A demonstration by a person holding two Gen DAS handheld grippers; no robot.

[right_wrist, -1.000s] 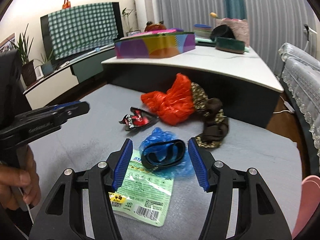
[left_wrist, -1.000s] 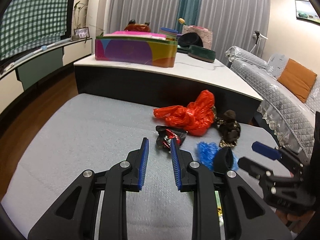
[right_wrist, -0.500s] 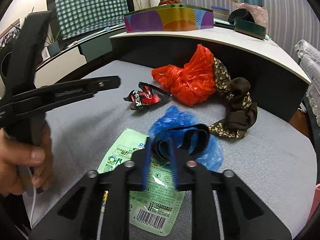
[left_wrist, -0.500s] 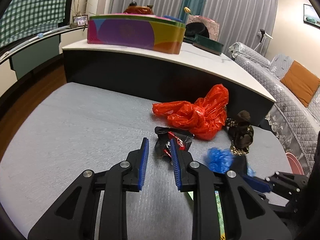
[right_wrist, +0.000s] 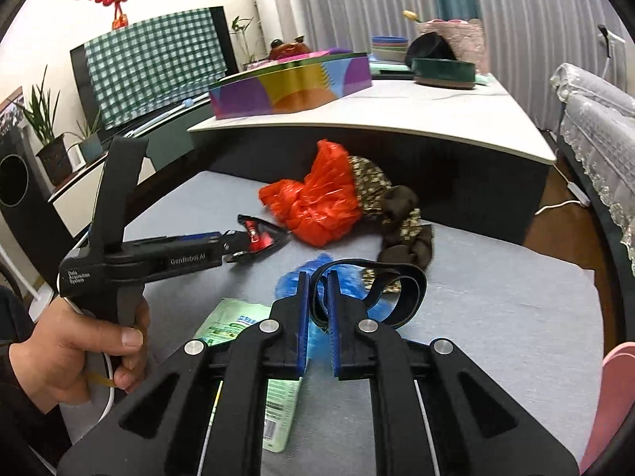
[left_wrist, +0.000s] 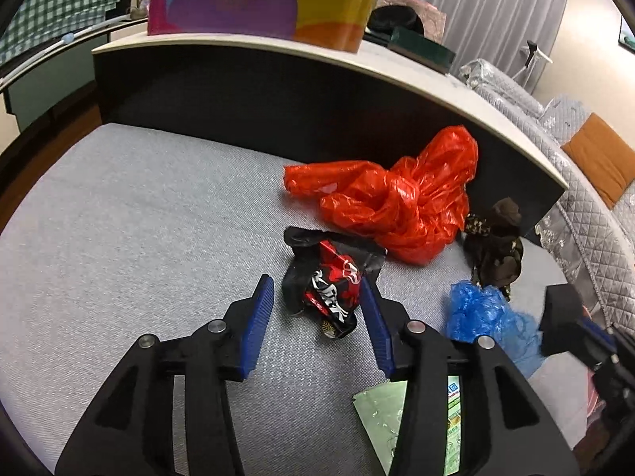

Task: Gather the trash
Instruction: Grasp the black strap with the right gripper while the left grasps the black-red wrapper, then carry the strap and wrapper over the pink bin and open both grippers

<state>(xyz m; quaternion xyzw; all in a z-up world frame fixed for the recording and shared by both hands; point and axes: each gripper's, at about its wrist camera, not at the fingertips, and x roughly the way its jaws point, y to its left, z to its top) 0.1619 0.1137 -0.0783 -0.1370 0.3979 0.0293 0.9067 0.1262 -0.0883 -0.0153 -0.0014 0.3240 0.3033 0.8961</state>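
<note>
Grey fabric covers the low table (left_wrist: pixel 119 214) where the trash lies. The landmark is the red plastic bag (left_wrist: pixel 397 202), crumpled at the far side against a dark counter (left_wrist: pixel 278 91). Just right of the bag lies a brown patterned cloth (left_wrist: pixel 496 246), touching it. In front of the bag, almost touching it, is a black and red snack wrapper (left_wrist: pixel 329 289), creased and shiny. The left gripper (left_wrist: pixel 317 317) is spread wide, its blue pads on both sides of this wrapper without pressing it. Further in front and to the right of the bag lies a blue plastic bag (right_wrist: pixel 357 285), and beside it a green packet (right_wrist: pixel 234 321) lies flat. The right gripper (right_wrist: pixel 316 313) is clenched on a black strap loop (right_wrist: pixel 401 277) over the blue bag. A colourful box (right_wrist: pixel 289 87) stands on the counter behind.
</note>
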